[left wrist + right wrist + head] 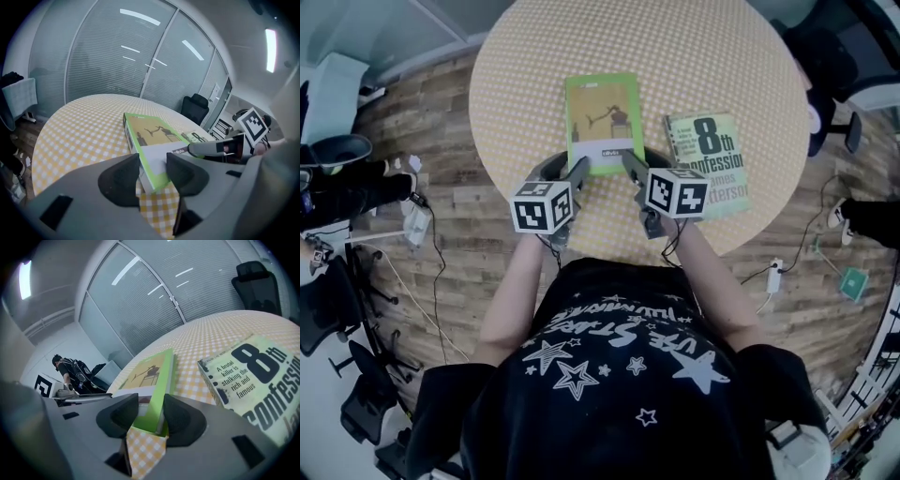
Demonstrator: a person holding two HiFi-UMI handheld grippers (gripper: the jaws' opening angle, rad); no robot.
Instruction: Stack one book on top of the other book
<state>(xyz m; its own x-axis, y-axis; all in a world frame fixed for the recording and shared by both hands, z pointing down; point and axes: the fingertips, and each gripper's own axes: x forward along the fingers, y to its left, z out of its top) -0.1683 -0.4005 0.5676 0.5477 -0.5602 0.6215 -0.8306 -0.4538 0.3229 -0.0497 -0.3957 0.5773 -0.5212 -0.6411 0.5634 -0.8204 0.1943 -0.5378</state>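
A person in a black shirt [619, 375] printed with stars was at a round desk [534, 84] covered in yellow check, holding a gripper in each hand. The left gripper [579, 167] had its jaws closed on the near left corner of the green book [602, 117]. The right gripper [630, 161] had its jaws closed on the near right corner. In each gripper view the corner sat between the two pads. The pads appeared to press on it, though the wide lens made the contact hard to judge.

The green book was on the near half of the desk, cover up, with its long side running away from the person. The other book [710, 161], a pale paperback with "8th Confession" in large black letters on its cover, lay flat on the desk. It sat just to the right of the green book, apart from it and clear of both grippers. The two books were side by side, not stacked.

A marker cube [542, 206] rode on each gripper, nearer the person than the jaws. A wood-plank floor [441, 225] ringed the desk, with office chairs [337, 155] and cables around its edge. Beyond the desk, a glass wall [117, 61] with blinds closed off the room under strip lights.
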